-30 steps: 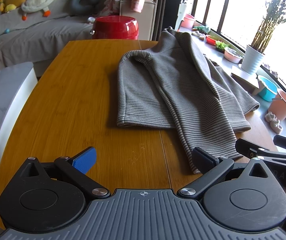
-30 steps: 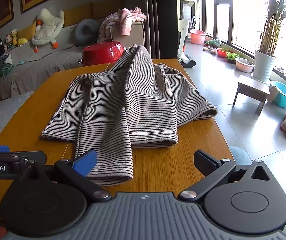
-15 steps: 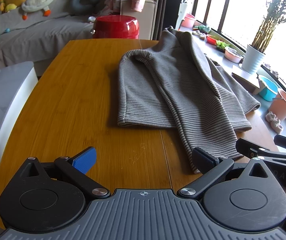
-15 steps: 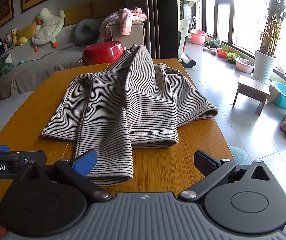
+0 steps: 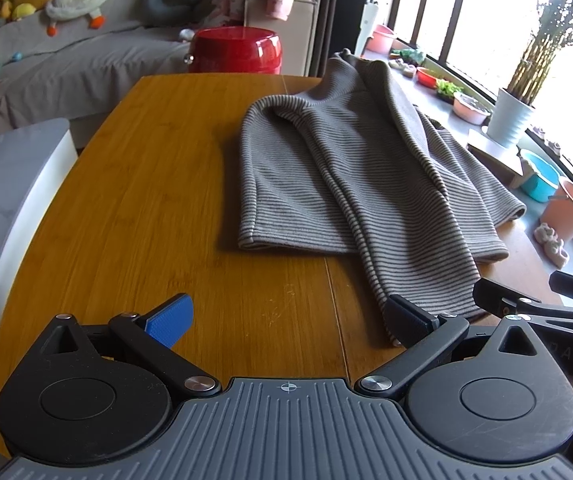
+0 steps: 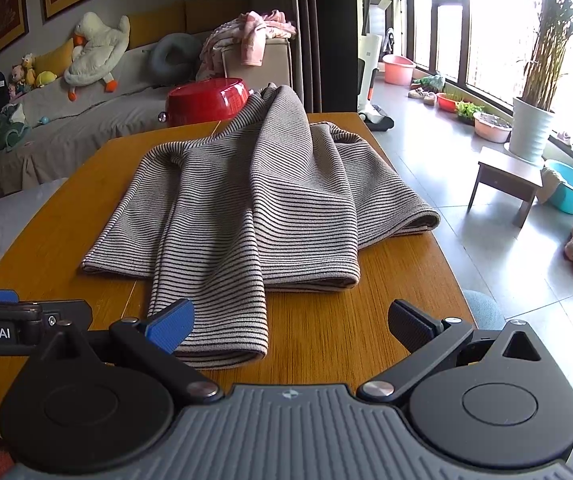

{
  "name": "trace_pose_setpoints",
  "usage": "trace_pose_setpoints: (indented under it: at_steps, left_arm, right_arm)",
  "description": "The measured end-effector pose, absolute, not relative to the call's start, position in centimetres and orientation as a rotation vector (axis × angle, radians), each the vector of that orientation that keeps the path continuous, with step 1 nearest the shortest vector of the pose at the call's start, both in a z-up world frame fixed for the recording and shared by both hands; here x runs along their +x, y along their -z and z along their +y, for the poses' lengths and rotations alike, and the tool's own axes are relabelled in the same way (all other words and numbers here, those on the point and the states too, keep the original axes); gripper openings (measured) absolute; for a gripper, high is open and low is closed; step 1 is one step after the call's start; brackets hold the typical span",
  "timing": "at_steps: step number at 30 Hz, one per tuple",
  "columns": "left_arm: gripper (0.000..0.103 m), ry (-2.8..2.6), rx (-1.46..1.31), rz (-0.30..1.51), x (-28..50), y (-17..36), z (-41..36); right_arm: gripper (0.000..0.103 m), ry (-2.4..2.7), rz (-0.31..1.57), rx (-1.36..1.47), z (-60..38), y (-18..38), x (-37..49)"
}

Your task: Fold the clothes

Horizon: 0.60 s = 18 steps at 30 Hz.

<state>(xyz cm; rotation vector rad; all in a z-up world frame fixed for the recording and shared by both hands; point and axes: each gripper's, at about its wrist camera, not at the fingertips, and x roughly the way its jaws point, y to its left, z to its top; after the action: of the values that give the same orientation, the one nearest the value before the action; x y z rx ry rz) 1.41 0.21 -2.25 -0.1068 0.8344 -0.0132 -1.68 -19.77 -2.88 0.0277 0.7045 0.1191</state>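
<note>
Both grippers spread wide and empty, left gripper [image 5: 286, 320] and right gripper [image 6: 290, 322] at the near edge of the table [image 5: 146, 184], striped sweater [image 6: 254, 208] lying mid-table, so pinch that near cuff squarely and lift evenly.

wooden table [image 5: 134, 216] under striped garment [image 5: 350, 184]

Very little differs across the second. In the left wrist view the striped garment [image 5: 350, 184] sits a touch higher and slightly more to the left in frame than before, so the left gripper [image 5: 286, 320] has crept a shade to the right. The right wrist view shows no visible shift at all.
</note>
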Motion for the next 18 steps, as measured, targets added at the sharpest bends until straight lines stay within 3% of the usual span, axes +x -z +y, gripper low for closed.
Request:
trace_pose_setpoints:
  at_steps: [18]
  left_arm:
    - [0.103, 0.192, -0.096, 0.759, 6.1, 2.8, 0.2]
  right_arm:
    - [0.103, -0.178, 0.678, 0.082, -22.0, 2.9, 4.3]
